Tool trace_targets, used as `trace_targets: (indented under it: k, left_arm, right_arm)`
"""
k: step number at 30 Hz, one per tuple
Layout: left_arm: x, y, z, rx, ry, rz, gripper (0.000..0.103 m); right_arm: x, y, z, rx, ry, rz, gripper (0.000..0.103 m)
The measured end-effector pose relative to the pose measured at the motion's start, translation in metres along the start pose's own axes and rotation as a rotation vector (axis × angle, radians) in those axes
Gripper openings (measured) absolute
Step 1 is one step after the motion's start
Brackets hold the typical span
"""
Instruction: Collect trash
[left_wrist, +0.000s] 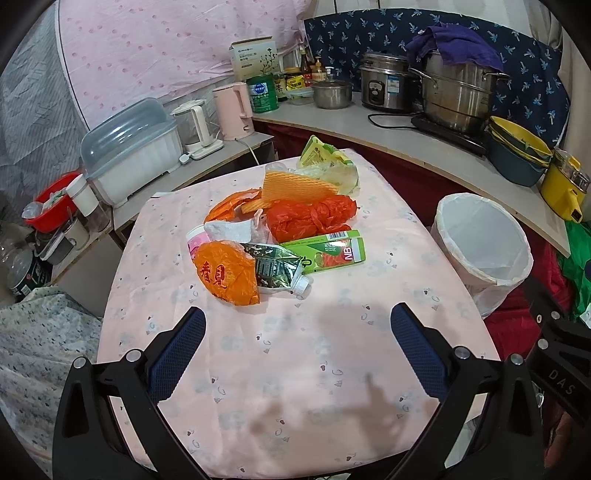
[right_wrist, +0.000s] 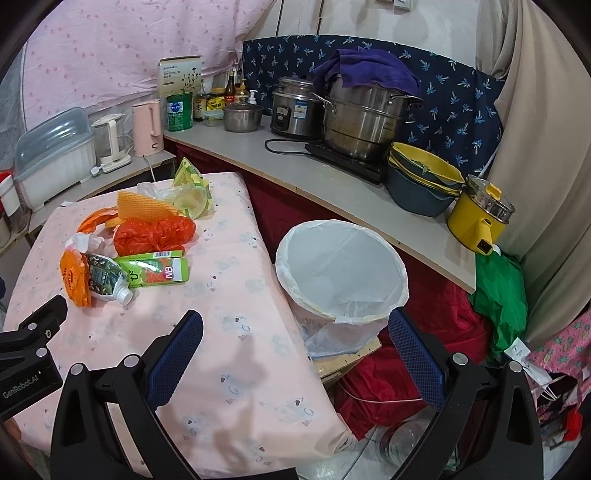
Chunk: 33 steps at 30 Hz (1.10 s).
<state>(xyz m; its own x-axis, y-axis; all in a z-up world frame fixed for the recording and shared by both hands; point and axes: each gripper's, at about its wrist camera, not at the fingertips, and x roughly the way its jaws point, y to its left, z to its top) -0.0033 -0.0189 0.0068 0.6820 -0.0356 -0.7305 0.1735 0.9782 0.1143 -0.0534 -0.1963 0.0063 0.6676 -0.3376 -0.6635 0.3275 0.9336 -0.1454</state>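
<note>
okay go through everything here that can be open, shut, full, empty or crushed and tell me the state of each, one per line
Left gripper: open, holding nothing.
Right gripper: open, holding nothing.
Trash bin: lined with a white bag, looks empty.
Green juice carton: lying flat on the table.
Spout pouch: crumpled, cap on.
Red plastic bag: bunched up.
Steamer pot: covered by a purple cloth.
</note>
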Motion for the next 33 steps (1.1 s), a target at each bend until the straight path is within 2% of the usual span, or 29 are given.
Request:
trace_targets:
  k: [14,23,27,33]
  left_arm:
    - [0.031,0.015,-0.003,-0.032,0.044,-0.020,0.096]
    - [0.067,0.056,-0.004,-0.127,0.056,-0.077,0.096]
    - [0.091,0.083,-0.004,-0.206,0.081,-0.051,0.096]
    - [0.129,0.105,-0.005,-0.233,0.122,-0.013,0.096]
  right_arm:
    - [0.023,0.011,-0.003,-0.002,0.044,0.012,0.096]
    - [0.052,0.030,0.003,0.015,0.061,0.053,0.096]
    - [0.074,0.048,0.007,0.014,0.084,0.076,0.096]
    - [0.095,0.084,0.016,-0.027,0.094,0.116,0.096]
